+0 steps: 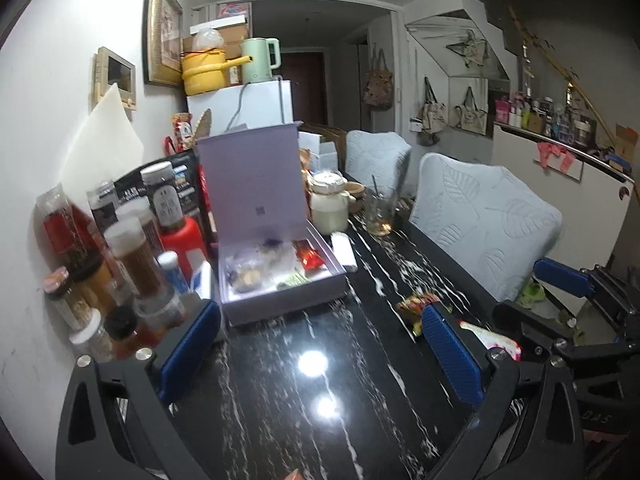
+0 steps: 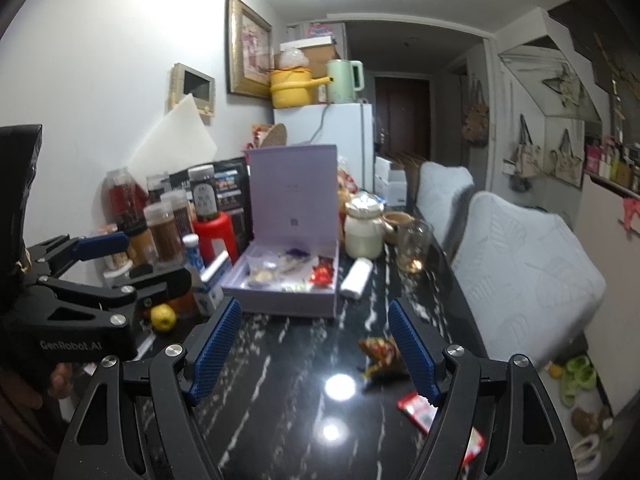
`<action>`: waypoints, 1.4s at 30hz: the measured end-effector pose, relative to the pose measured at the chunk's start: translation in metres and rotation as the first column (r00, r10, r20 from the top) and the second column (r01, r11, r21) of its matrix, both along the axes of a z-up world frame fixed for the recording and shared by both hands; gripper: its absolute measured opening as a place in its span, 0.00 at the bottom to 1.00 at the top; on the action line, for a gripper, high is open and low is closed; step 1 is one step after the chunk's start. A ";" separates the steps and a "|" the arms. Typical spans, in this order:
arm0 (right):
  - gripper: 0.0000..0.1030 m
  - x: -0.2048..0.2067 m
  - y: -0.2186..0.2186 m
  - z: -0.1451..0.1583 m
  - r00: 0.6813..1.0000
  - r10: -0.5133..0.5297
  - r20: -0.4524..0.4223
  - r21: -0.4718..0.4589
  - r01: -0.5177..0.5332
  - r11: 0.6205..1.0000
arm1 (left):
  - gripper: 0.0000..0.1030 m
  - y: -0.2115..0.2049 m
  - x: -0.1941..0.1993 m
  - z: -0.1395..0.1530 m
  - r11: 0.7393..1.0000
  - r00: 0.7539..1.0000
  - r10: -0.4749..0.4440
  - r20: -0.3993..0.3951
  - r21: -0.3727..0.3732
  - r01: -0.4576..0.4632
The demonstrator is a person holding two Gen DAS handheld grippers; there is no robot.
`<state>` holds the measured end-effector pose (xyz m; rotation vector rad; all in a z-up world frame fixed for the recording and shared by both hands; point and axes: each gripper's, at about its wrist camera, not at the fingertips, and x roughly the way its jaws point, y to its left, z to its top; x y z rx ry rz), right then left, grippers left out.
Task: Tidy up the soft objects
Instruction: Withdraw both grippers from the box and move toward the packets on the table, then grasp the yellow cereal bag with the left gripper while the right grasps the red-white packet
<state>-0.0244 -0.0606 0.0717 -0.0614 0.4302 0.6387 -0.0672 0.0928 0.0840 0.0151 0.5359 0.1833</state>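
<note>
From the left wrist camera, a black marble-patterned table (image 1: 280, 380) stretches away, glossy with lamp reflections. The left gripper (image 1: 320, 356) hangs low over the near end, its blue pads wide apart with only bare tabletop between them. At middle distance, left of centre, sits an open lilac box (image 1: 280, 292) with its lid standing upright; several small wrapped snacks already lie inside, among them a red packet (image 1: 310, 259). Just right of the box lies a white roll (image 1: 345, 250). Jars and spice bottles (image 1: 120, 248) crowd the left edge against the wall. Nearer and to the right, a crinkled snack packet (image 1: 416, 305) lies loose on the table, and just beyond the right pad a red-and-white packet (image 1: 494, 340) lies loose too. The right gripper (image 1: 560, 292) shows at the far right edge, empty, jaws parted. From the right wrist camera, the right gripper (image 2: 316, 350) also hovers over the near table, jaws apart, holding nothing. The lilac box (image 2: 288, 292) lies straight ahead. The crinkled packet (image 2: 380, 354) sits just inside the right pad, and the red-and-white packet (image 2: 416, 406) nearer still. The left gripper (image 2: 132, 258) is at the left, open. The job looks partly done: some snacks are boxed, at least two packets remain outside, neither yet grasped.
</note>
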 end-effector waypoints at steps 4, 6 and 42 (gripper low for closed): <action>0.74 -0.010 -0.015 -0.019 0.999 -0.032 -0.042 -0.017 0.031 0.999 | 0.99 -0.014 -0.005 -0.018 0.999 0.998 -0.038 -0.048 -0.011 0.037; 0.74 -0.014 -0.023 -0.030 0.997 -0.047 -0.065 -0.025 0.046 0.999 | 0.99 -0.021 -0.005 -0.028 0.997 0.995 -0.071 -0.072 -0.025 0.069; 0.74 0.080 -0.099 -0.148 0.913 -0.203 -0.354 -0.117 0.172 0.978 | 0.99 -0.070 0.130 -0.143 0.943 0.894 -0.312 -0.320 -0.218 0.251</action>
